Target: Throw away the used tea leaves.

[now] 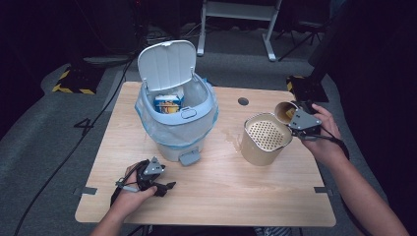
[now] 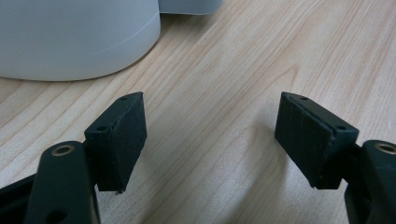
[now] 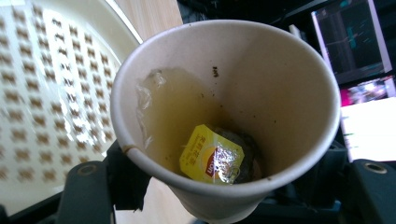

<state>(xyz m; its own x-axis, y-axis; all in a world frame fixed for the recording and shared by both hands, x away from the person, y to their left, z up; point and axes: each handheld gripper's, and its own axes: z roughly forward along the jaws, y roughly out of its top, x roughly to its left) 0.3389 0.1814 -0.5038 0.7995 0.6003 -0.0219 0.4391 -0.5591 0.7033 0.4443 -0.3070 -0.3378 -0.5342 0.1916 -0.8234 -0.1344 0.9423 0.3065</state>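
My right gripper [image 1: 295,116] is shut on a paper cup [image 1: 284,111], held tilted over the right rim of a cream strainer bucket [image 1: 265,138]. In the right gripper view the paper cup [image 3: 229,112] holds a little tea and a yellow tea bag tag [image 3: 211,156]; the perforated strainer plate [image 3: 51,93] lies to its left. My left gripper [image 1: 165,187] rests low over the table's front left, open and holding nothing. Its pads [image 2: 122,140] stand wide apart over bare wood, with the white bin base [image 2: 74,37] just beyond.
A white pedal bin [image 1: 177,115] with its lid up and a blue liner stands at the table's middle left, a yellow-blue carton [image 1: 167,103] inside. A wet patch [image 1: 230,135] marks the wooden table [image 1: 221,191] between bin and bucket. A cable hole [image 1: 243,101] sits behind.
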